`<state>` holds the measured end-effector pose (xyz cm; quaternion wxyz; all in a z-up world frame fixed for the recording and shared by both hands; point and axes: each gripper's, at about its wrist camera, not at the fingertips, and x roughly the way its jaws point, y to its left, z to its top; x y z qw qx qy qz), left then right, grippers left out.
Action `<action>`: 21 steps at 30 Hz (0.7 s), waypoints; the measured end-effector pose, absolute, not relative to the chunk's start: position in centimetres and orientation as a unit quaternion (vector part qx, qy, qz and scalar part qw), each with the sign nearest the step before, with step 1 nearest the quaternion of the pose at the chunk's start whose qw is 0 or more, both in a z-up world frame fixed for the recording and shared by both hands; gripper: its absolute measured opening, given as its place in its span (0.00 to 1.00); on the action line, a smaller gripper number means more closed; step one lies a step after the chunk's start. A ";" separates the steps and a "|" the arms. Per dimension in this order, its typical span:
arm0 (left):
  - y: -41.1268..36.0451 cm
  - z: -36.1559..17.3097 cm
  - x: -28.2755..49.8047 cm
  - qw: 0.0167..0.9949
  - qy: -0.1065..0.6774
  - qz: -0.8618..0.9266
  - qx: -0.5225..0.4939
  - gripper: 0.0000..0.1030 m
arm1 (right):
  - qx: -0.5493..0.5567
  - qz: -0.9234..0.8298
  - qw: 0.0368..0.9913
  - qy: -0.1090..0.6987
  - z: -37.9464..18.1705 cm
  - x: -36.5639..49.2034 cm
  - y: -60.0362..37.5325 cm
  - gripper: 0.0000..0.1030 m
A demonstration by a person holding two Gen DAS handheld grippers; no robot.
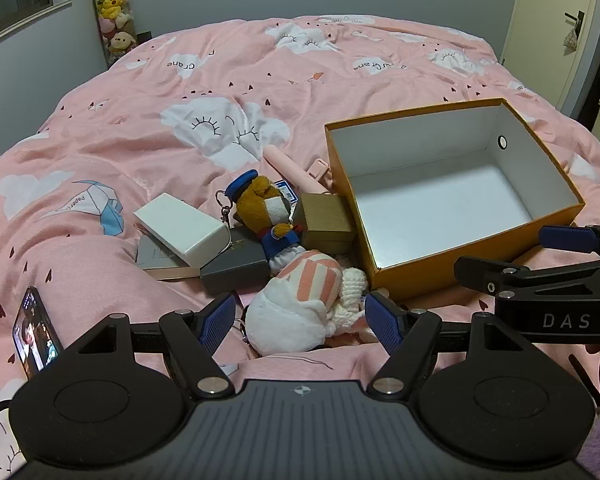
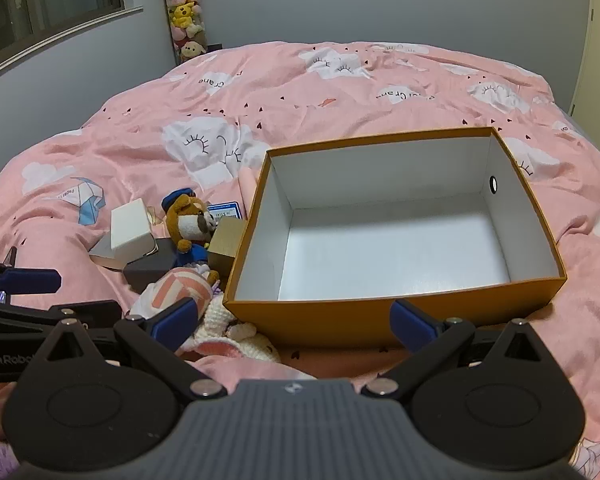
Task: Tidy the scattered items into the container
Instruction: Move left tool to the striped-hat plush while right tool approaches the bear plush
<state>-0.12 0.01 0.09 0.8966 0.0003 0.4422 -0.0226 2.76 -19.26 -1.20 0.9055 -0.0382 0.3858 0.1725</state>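
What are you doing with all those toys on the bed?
A person is tidying up with a pair of tongs in each hand. The orange box sits open on the pink quilt with nothing inside yet. Beside it lies a pile: a striped white plush, a brown bear in blue, a white box and a gold box. The left tongs hang open around the striped plush; the right tongs hang open by the box's near wall.
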 end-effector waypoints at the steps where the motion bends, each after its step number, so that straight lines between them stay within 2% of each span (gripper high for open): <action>1: 0.1 0.1 -0.1 0.897 0.442 -0.022 0.001 0.82 | -0.038 0.173 0.905 0.386 -1.2 2.8 -19.3 1.00; 19: 0.9 0.1 -0.1 0.901 0.434 -0.010 -0.006 0.82 | -0.030 0.191 0.903 0.384 -1.2 3.1 -19.3 0.99; 21: 1.2 0.1 0.0 0.903 0.429 -0.010 -0.007 0.78 | -0.027 0.199 0.905 0.374 -1.0 3.2 -19.3 0.98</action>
